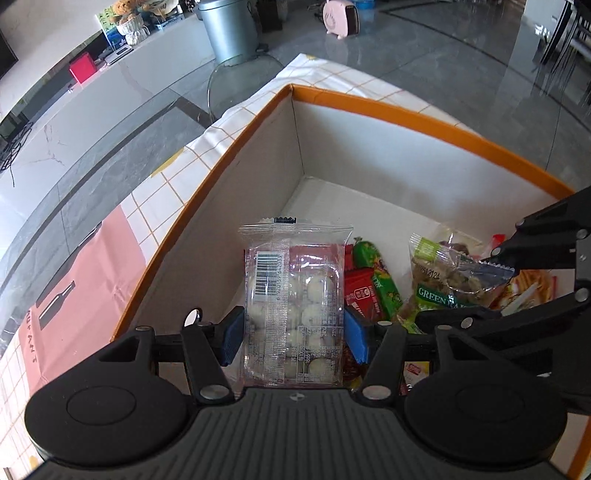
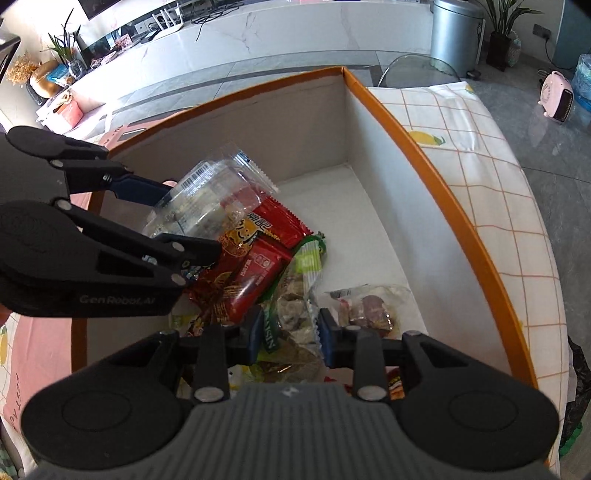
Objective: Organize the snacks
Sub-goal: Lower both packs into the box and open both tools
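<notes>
My left gripper [image 1: 293,334] is shut on a clear pack of white round sweets [image 1: 293,295], holding it over the orange-rimmed box [image 1: 406,114]. It also shows in the right wrist view [image 2: 207,195]. My right gripper [image 2: 290,334] is shut on a clear green-labelled raisin bag [image 2: 295,306], which also shows in the left wrist view [image 1: 443,280]. Both grippers are inside the box, above a pile of snacks. A red packet [image 2: 255,273] and a green packet [image 1: 380,284] lie between the two held packs.
A clear bag of dark red pieces [image 2: 373,306] lies on the box floor [image 2: 351,229], with a fries-print packet [image 1: 532,284] nearby. The box stands on a checked tablecloth [image 2: 480,166]. A grey bin [image 1: 231,29] and a pink heater [image 1: 340,18] stand on the floor beyond.
</notes>
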Available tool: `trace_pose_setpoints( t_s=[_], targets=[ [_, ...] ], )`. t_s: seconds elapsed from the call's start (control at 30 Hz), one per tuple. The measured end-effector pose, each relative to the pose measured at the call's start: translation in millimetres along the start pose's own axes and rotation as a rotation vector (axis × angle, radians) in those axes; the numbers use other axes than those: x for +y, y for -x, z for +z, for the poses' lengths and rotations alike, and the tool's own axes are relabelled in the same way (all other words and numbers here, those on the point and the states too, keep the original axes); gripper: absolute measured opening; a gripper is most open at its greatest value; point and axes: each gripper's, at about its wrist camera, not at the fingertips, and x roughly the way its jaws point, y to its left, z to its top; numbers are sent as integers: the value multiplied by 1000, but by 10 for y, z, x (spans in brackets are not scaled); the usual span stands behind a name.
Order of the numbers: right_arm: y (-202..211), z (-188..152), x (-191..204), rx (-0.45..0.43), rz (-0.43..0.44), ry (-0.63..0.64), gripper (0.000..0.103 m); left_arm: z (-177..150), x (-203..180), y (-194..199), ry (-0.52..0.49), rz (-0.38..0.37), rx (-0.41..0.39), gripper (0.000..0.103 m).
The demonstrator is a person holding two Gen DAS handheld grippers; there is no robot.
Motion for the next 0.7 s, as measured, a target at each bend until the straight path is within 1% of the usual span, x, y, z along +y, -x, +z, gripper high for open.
trace_pose_setpoints(
  t_s=[0.13, 0.2, 0.3, 0.43, 0.53, 0.6, 0.67, 0.7],
  targets=[
    [-42, 45, 10, 12, -11, 12, 31, 15, -44, -72, -21, 18, 30, 65],
    [-33, 45, 26, 12, -36, 23, 36, 9, -40, -100, -20, 18, 38, 66],
    [1, 46, 10, 11, -49, 25, 36, -11, -31, -93, -14, 22, 28, 71],
    [51, 37, -5, 11, -74, 26, 38, 8, -30, -52, -21, 32, 14, 74],
    [95, 47, -17, 8, -93, 17, 43, 33, -43, 29, -22, 45, -4, 76],
    [152, 60, -15, 1, -104, 9, 50, 30, -41, 122, -17, 40, -18, 77],
    [228, 63, 9, -8, -115, 10, 51, 19, -45, 226, -15, 44, -33, 78],
    [272, 64, 24, -11, -122, 10, 57, 13, -51, 288, -16, 45, -42, 78]
  ],
)
